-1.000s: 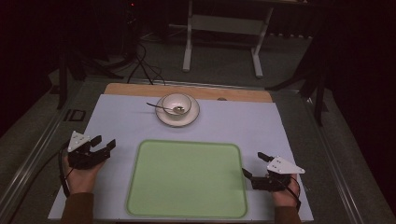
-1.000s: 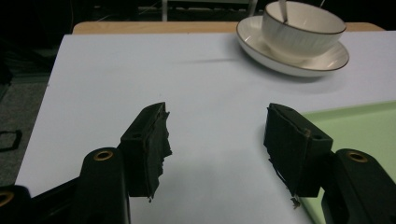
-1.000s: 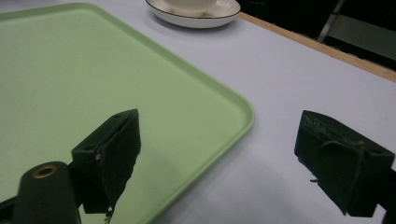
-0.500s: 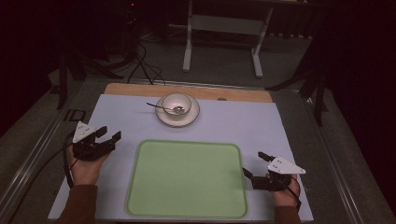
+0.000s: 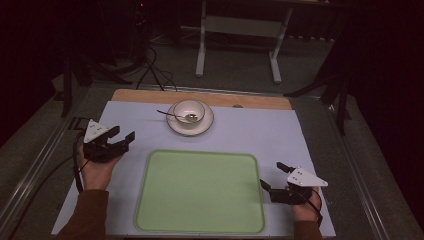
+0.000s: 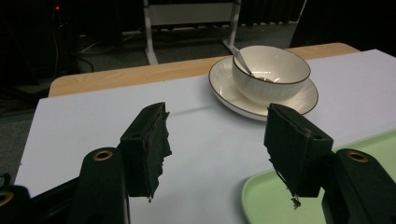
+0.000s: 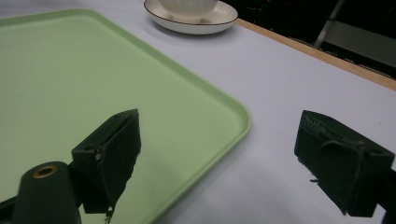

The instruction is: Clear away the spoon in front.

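On the far plate [image 5: 172,126], bowl [image 5: 189,110] hiding the spoon [image 5: 170,114] tip, left tool [image 5: 121,138] wide, right tool [image 5: 271,175] wide, both empty

One round white ceramic bowl [image 5: 189,110], one white dark-rimmed saucer [image 5: 176,126] beneath it, one metal spoon [image 5: 172,115], one pale green rectangular plastic tray [image 5: 200,192], two black handheld grippers.

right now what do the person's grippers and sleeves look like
Both are black two-jaw tools. The left gripper and the right gripper each carry a pale grey three-cornered plate on top, and a black cable trails from each. In the gripper views the jaws end in blocky black pads with ragged edges, on arms with brass-coloured rivets. The left sleeve looks reddish-brown.
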A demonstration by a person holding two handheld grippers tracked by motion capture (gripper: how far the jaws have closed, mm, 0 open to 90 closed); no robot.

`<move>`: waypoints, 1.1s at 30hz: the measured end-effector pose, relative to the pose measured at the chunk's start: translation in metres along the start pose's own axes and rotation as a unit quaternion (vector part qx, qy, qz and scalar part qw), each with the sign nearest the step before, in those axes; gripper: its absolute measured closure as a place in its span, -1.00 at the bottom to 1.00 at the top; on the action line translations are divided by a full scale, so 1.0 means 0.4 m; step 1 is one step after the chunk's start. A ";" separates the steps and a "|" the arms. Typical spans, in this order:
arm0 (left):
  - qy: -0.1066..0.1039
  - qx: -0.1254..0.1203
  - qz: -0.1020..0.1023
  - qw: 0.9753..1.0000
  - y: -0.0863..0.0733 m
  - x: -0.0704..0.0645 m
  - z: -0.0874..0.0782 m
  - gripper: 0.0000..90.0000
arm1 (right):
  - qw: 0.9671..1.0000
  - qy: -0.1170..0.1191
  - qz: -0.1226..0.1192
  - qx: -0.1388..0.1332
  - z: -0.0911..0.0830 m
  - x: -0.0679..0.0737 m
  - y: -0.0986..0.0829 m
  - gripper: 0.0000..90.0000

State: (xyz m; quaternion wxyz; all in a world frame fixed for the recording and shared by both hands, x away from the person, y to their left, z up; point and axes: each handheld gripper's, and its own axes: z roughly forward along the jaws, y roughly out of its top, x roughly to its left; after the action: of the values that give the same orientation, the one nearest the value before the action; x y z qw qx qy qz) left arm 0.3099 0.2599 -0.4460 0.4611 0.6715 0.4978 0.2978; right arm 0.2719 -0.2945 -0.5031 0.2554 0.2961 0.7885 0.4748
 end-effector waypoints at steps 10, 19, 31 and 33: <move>0.001 0.003 0.007 1.000 0.022 0.004 0.026 -0.12 | 1.000 -0.001 -0.001 -0.005 -0.002 -0.001 0.001 -0.69; -0.009 -0.004 0.005 1.000 0.045 0.008 0.053 -0.13 | 1.000 -0.002 -0.002 -0.008 -0.003 -0.001 0.002 -0.69; -0.009 -0.011 0.011 1.000 0.071 0.010 0.077 -0.14 | 1.000 -0.004 -0.002 -0.010 -0.004 -0.001 0.003 -0.69; -0.007 -0.010 0.013 1.000 0.073 0.011 0.083 -0.14 | 1.000 -0.004 -0.001 -0.010 -0.004 -0.001 0.002 -0.69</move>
State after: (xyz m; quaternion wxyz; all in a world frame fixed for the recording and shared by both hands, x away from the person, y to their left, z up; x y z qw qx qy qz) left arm 0.3514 0.2508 -0.4326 0.4674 0.6754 0.4829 0.3036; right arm 0.2712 -0.2955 -0.5014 0.2622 0.2943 0.7829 0.4813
